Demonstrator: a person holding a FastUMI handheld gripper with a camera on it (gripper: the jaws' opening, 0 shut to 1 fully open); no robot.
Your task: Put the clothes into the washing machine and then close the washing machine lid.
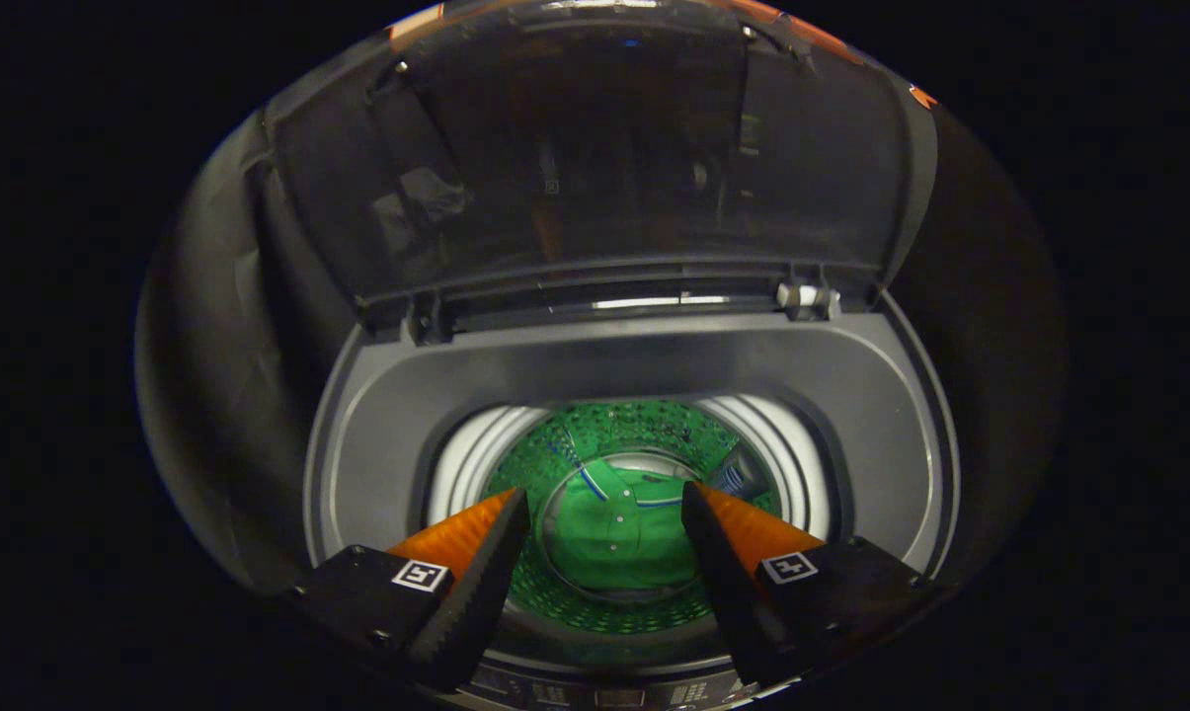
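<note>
I look down into a top-loading washing machine (387, 425) with a grey top rim. A green garment (619, 528) with a blue-and-white trim lies at the bottom of the drum, and the shiny drum wall mirrors its green. My gripper (604, 509) hangs above the drum mouth, open, with nothing between its fingers; the garment shows far below, between them. The dark see-through lid (595, 158) stands raised upright beyond the opening, hinged at the back edge.
The machine's control panel (604, 691) lies just under the fingers at the near edge. A white hinge part (807, 296) sits at the back right of the lid. Dark cloth wall surrounds the machine on both sides.
</note>
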